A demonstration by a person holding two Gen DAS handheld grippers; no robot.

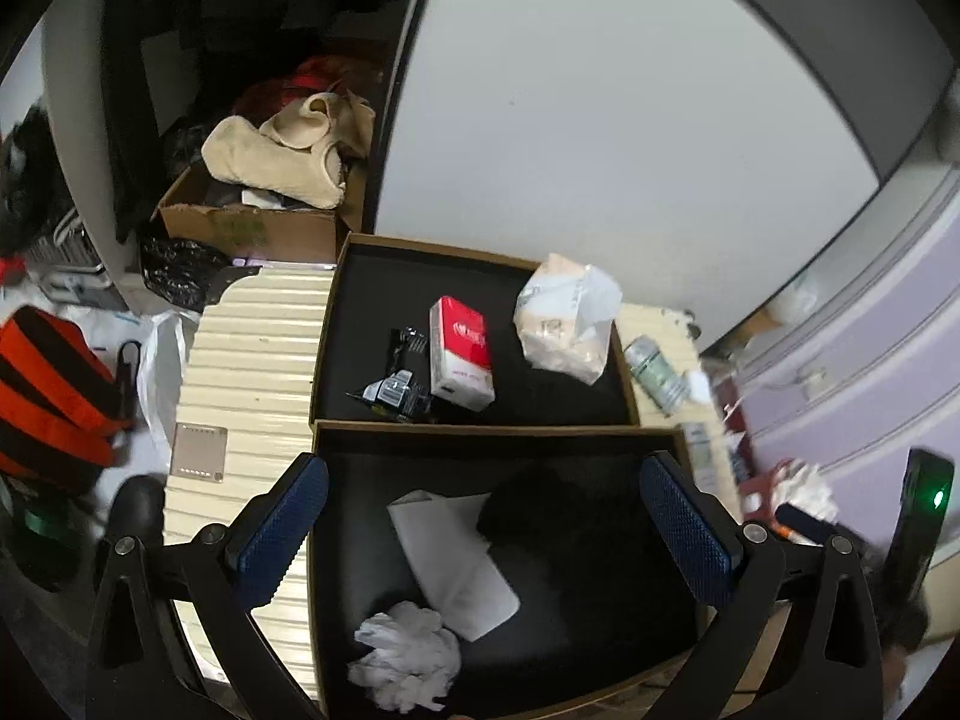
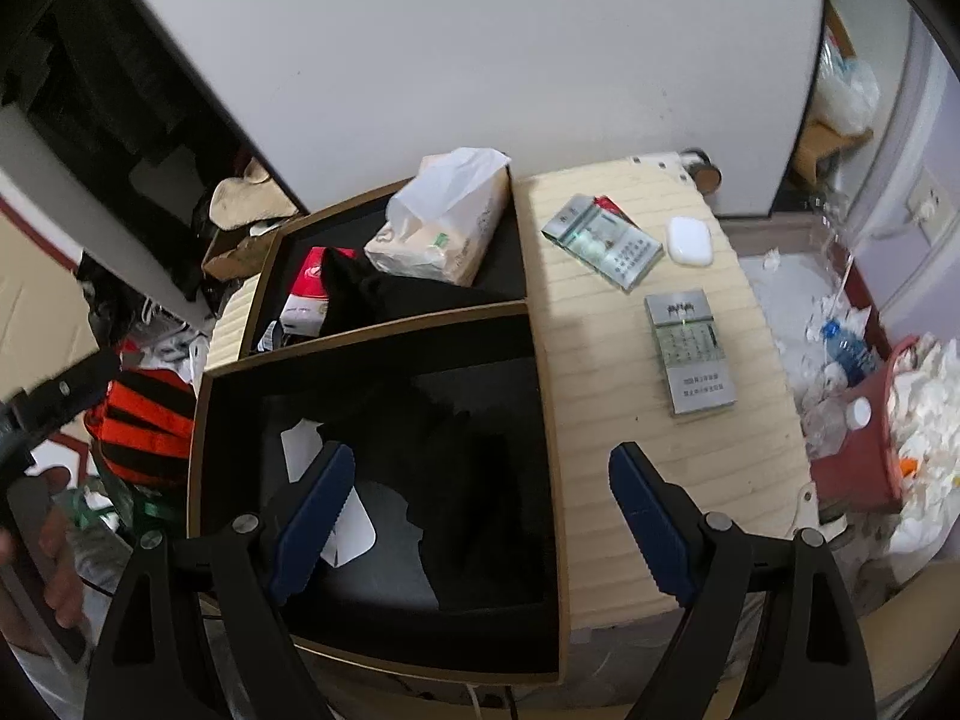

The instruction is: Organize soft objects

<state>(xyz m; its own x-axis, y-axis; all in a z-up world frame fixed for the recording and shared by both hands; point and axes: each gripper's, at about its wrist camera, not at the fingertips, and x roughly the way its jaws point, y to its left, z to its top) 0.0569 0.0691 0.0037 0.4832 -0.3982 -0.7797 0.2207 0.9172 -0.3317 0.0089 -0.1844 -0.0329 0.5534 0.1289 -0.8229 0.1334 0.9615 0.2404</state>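
Note:
Two black-lined cardboard boxes sit side by side on a cream slatted table (image 1: 252, 372). The near box (image 1: 498, 431) holds a folded white cloth (image 1: 450, 564), a crumpled white tissue (image 1: 405, 666) and a black cloth (image 1: 558, 516). The far box (image 1: 432, 243) holds a red tissue pack (image 1: 461, 360) and a plastic-wrapped tissue pack (image 1: 567, 318). My left gripper (image 1: 486, 522) hangs open above the near box, nothing between its blue pads. My right gripper (image 2: 480, 480) is open too, over the black cloth (image 2: 468, 480) at the near box's (image 2: 372, 333) right side.
On the table right of the boxes lie two silver cigarette cartons (image 2: 600, 246) (image 2: 690, 354) and a white earbud case (image 2: 689, 240). A red bin (image 2: 870, 450) with tissues stands on the floor beyond. A cardboard box of beige cloths (image 1: 282, 162) and an orange-striped bag (image 1: 48, 384) sit left.

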